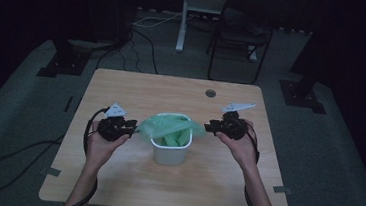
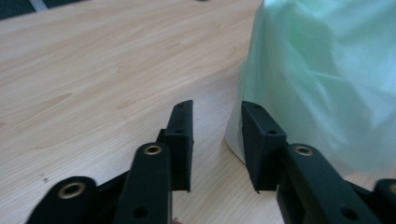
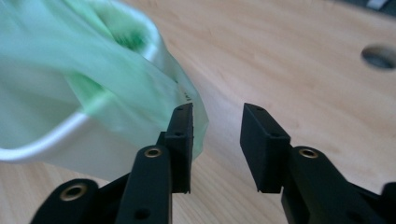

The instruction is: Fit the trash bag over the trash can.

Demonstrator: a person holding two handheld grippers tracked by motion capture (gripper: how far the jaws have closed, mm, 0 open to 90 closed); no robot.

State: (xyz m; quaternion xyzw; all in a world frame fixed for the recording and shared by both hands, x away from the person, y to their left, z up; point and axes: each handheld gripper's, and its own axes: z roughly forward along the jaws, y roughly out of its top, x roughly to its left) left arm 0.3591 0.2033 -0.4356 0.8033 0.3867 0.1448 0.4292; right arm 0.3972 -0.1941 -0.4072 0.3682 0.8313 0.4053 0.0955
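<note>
- High view: white bin (image 1: 170,154) sits mid-table (image 1: 114,177), green bag (image 1: 169,127) lining it, with the bag's edges spilling over the rim toward 9 and 3 o'clock.
- High view: left gripper (image 1: 131,125) at the bin's 9 o'clock, tips right at the bag's overhang; right gripper (image 1: 210,127) at 3 o'clock, tips at the bag's other flap. Contact can't be resolved from here. A cable hole (image 1: 210,93) lies at the bin's 12 o'clock, well apart.
- Left gripper view: left gripper (image 2: 217,144) jaws apart, only bare tabletop (image 2: 93,70) in the gap. Green bag (image 2: 327,84) hangs at 1–3 o'clock, draped over the bin; the right-hand jaw stands just beside the bag's lower edge, nothing clamped.
- Right gripper view: right gripper (image 3: 215,147) jaws apart, gap empty. Green bag (image 3: 93,74) and white bin rim (image 3: 56,135) at 9–11 o'clock; the bag's hanging edge sits just behind the left-hand jaw, not between the jaws. Cable hole (image 3: 380,56) at 2 o'clock.
</note>
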